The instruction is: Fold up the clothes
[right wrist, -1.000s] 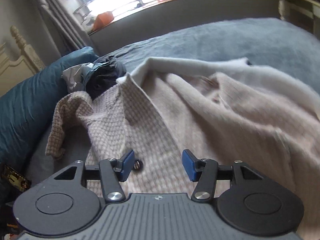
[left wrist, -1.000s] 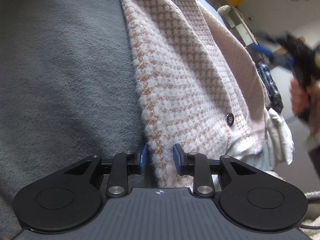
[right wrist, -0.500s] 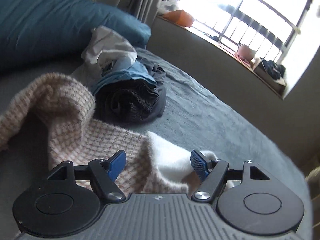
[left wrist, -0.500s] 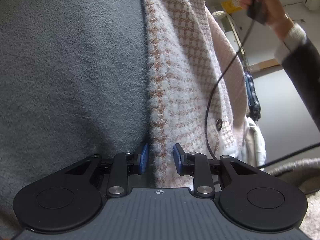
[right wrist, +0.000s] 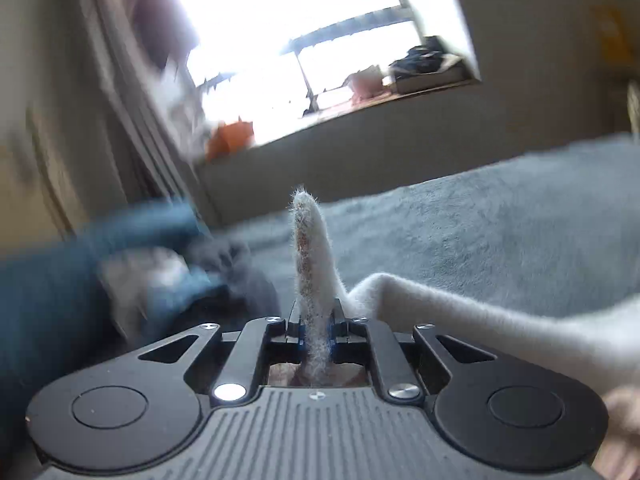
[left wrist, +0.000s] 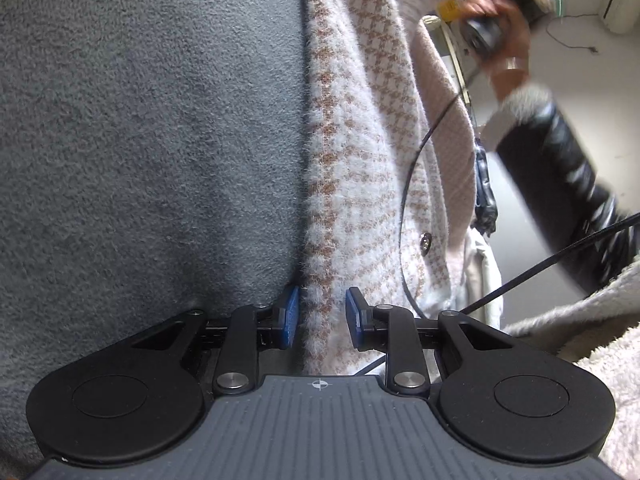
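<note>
Fuzzy pink-and-tan houndstooth knit cardigan lies on the grey fleece blanket that covers the bed, its front edge running from near to far with one dark round button to the right of that edge. The left gripper has its blue pads on either side of this edge, the fabric filling the narrow gap, so it pinches the cardigan. On the far right of that view a hand in a dark sleeve raises the other tool. The right gripper has just been closing and now clamps a fold of the same cardigan, which stands up between its jaws, with the bed and a blurred blue pillow behind.
</note>
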The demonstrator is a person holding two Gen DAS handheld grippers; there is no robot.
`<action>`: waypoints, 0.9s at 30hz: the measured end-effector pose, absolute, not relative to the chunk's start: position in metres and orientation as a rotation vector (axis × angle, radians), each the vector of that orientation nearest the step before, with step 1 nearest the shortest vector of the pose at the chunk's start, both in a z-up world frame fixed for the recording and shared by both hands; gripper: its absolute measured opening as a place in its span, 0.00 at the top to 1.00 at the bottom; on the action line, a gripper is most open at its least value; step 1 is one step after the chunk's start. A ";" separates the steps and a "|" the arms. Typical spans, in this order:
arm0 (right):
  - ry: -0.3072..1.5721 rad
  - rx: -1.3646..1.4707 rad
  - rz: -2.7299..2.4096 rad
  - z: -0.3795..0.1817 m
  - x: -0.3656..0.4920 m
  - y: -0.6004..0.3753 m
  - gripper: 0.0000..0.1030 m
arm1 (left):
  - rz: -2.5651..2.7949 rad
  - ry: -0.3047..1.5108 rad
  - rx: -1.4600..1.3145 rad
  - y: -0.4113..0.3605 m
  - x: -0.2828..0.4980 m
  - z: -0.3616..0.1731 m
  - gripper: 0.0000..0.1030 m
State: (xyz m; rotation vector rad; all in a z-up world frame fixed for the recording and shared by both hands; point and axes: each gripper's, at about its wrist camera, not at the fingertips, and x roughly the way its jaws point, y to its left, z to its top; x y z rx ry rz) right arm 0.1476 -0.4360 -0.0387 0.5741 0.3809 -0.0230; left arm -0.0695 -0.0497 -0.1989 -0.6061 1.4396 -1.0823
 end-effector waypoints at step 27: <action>0.436 1.023 -0.079 -0.107 0.080 -0.505 0.89 | -1.098 1.209 -0.597 -0.020 -0.022 -0.115 0.70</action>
